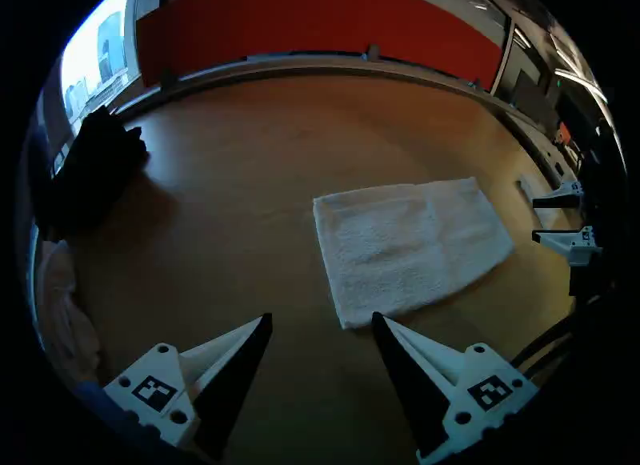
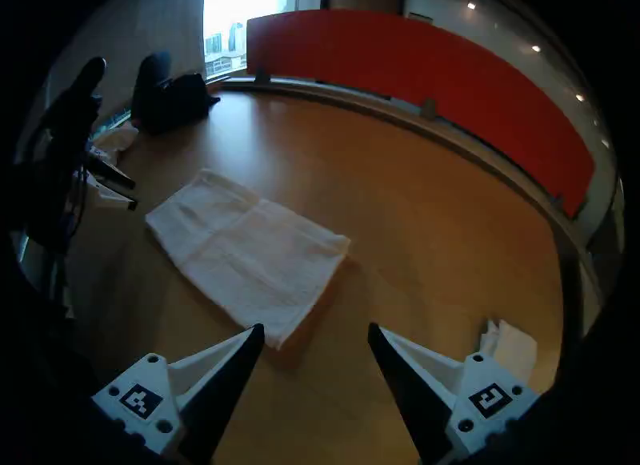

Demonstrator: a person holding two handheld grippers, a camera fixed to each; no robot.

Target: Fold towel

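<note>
White towel [image 1: 412, 249] flat near the middle of the wooden table [image 1: 240, 169]: a compact rectangle with a faint crease across it, probably folded once at least, with further halving likely outstanding. Left gripper [image 1: 320, 317] low over the surface, just short of the towel's near corner, jaws spread wide and empty, presumably lined up to pinch that corner. Right gripper [image 2: 312, 327] likewise parted, holding nothing, aimed at the corner nearest to it from the other side. Corners so addressed apparently the two ends of one long edge, an opposed stance presumably for lifting that edge level and keeping the cloth square. Black bag [image 2: 172, 101] and small white cloth [image 2: 512, 345] well apart from the towel, out of the working area. Red partition [image 1: 320, 25] along the table's far edge.
</note>
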